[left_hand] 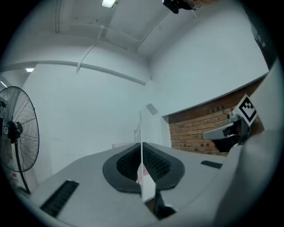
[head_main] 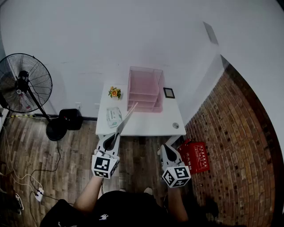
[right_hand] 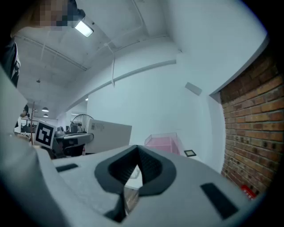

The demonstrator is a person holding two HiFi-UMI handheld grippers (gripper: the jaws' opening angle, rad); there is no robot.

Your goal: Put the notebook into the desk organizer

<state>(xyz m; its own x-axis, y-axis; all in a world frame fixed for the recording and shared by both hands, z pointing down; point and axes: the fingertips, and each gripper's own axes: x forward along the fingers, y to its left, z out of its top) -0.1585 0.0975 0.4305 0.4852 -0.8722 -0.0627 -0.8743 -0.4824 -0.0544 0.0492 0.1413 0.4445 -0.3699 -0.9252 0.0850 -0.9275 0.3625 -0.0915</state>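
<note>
An even, cool white light is thrown from overhead: a ceiling lamp point(left_hand: 108, 3) is seen at the top of the left gripper view and a strip light point(right_hand: 83, 28) in the right gripper view. The white wall point(head_main: 133, 35) and the surface point(head_main: 146, 126) are rendered bright, without glare; only soft shadow is cast on the floor point(head_main: 137, 153) beneath. Straight lines are bowed by the wide lenses, and the corners of both gripper views are blacked out. The fingers point(left_hand: 126, 166) close to the lens are softened, while the notebook point(left_hand: 141, 133) edge is drawn fairly crisply.
</note>
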